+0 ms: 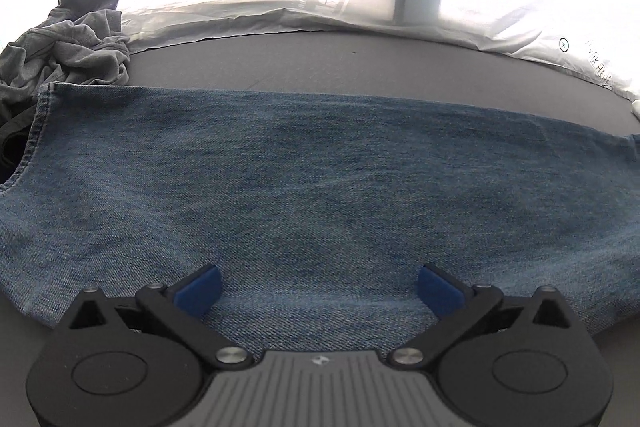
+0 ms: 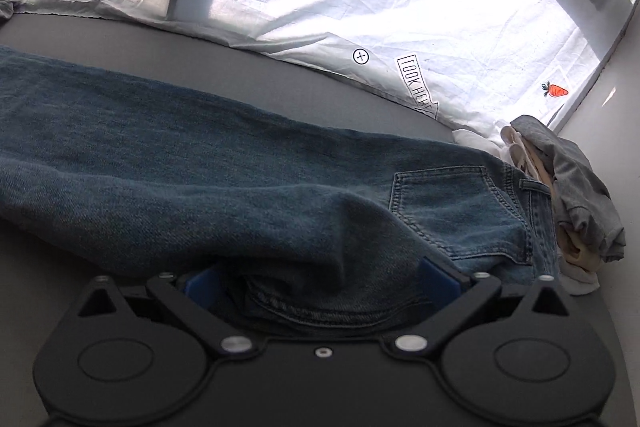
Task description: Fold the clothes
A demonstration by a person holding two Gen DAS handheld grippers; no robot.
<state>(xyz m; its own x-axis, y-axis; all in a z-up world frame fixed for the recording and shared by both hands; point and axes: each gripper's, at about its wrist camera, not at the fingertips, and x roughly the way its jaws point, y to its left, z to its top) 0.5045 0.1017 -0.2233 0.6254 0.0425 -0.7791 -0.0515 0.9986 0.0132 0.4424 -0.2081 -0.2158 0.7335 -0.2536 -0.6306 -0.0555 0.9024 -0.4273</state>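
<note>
A pair of blue jeans lies flat across the dark grey table, legs running left to right. My left gripper is open over the near edge of a leg, its blue pads apart and holding nothing. In the right wrist view the jeans show a back pocket and waistband at the right. My right gripper is open wide, with a bunched fold of denim lying between its blue pads.
A crumpled grey garment sits at the table's far left. A stack of folded grey and cream clothes stands at the right by the waistband. A white printed sheet hangs behind the table.
</note>
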